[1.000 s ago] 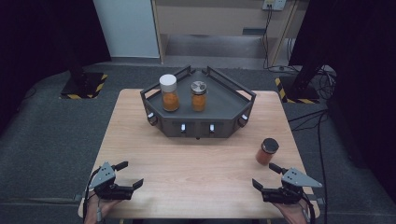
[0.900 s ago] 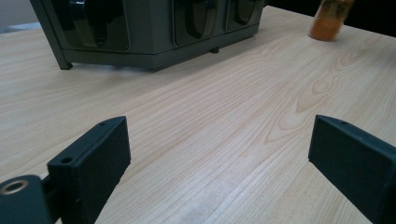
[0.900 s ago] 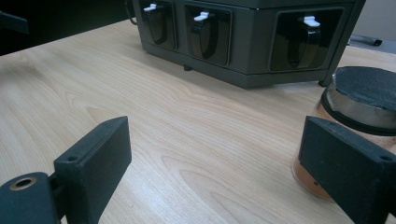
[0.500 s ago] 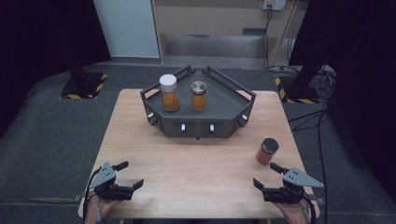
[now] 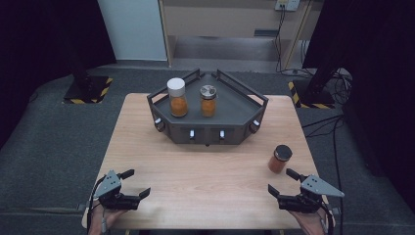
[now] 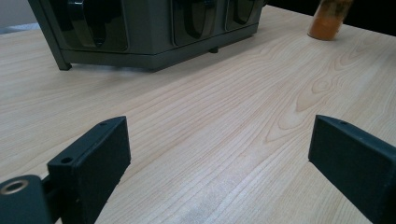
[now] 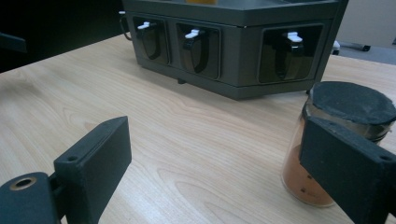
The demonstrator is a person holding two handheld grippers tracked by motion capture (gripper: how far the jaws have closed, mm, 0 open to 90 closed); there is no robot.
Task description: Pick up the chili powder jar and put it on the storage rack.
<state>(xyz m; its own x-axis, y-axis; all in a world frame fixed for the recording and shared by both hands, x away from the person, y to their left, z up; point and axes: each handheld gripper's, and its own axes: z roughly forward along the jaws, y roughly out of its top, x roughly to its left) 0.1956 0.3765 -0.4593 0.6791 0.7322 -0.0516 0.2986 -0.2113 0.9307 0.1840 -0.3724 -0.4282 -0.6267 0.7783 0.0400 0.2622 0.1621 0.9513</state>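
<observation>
High view shows tray [image 5: 247,100] jars [image 5: 177,97] — contents perhaps spice.

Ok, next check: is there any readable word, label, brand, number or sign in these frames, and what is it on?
No readable text in any view.
Black-lidded jar: small dark marks low on the glass, too small to read.
White-lidded jar and metal-lidded jar on the dark tray: no label visible.
Yellow-and-black hazard stripes on the floor stand bases: a pattern, no words.
Wall outlet plate: too small to tell.
</observation>
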